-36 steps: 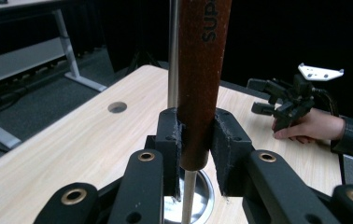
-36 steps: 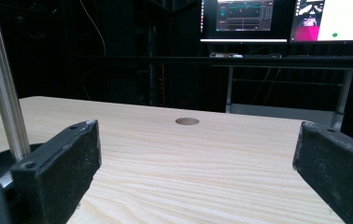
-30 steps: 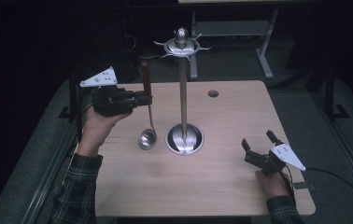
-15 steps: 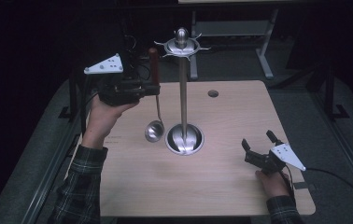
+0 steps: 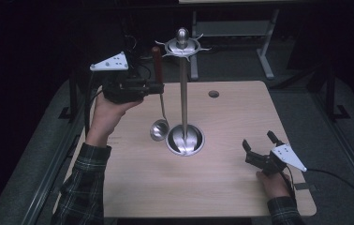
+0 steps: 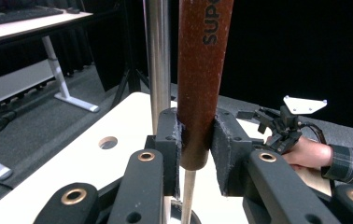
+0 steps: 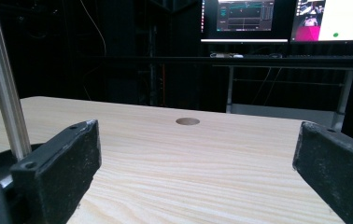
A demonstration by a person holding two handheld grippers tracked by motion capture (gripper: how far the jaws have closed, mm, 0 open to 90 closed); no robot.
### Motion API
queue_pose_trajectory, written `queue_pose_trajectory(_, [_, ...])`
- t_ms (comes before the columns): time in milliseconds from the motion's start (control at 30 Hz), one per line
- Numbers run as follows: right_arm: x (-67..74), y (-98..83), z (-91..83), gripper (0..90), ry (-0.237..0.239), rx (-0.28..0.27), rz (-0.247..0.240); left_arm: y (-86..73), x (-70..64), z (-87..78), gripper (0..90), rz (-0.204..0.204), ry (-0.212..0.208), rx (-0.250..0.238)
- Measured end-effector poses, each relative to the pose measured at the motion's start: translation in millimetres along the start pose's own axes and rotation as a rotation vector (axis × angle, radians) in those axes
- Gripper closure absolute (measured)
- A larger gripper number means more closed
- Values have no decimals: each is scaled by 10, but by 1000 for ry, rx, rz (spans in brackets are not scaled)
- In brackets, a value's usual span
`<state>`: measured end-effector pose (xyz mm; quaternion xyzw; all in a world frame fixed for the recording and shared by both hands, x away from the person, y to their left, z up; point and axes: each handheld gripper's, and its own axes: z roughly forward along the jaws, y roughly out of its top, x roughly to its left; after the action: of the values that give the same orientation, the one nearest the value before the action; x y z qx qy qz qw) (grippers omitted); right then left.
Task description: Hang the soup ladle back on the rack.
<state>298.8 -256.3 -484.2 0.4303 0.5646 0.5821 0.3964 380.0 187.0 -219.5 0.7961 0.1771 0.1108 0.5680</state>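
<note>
Wooden worktop (image 5: 240, 122): pale grain, with a small round hole (image 5: 214, 93) near its far edge, just right of centre.
Stand (image 5: 183, 93): a polished steel pole rising from a round dished base (image 5: 185, 139) at the middle of the worktop, topped by a knob and a ring of hooks (image 5: 182, 45).
Ladle (image 5: 158, 89): you hold it upright off the worktop, just left of the pole — brown handle up, steel bowl (image 5: 159, 130) hanging low beside the base, apart from it.
Left tongs (image 5: 157, 88): raised over the far-left part of the worktop in your left hand (image 5: 107, 110); in the left gripper view the two padded jaws are pressed against the lower end of the brown handle (image 6: 201, 79), with the thin steel shaft dropping below them and the pole (image 6: 158, 65) close behind.
Right tongs (image 5: 258, 144): resting low at the near right of the worktop in your right hand (image 5: 273, 180) — jaws spread wide, nothing between them; the right gripper view looks across bare wood to the hole (image 7: 187, 121), with the pole (image 7: 4, 84) at its left.
Background: monitors (image 7: 286, 18) glow on a far desk.
</note>
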Motion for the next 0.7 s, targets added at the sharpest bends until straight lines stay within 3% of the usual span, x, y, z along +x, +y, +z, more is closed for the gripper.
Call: queue_pose_trajectory(700, [-1,0,-1,2,3,0,3,-10,102,188,741,-15,3,32])
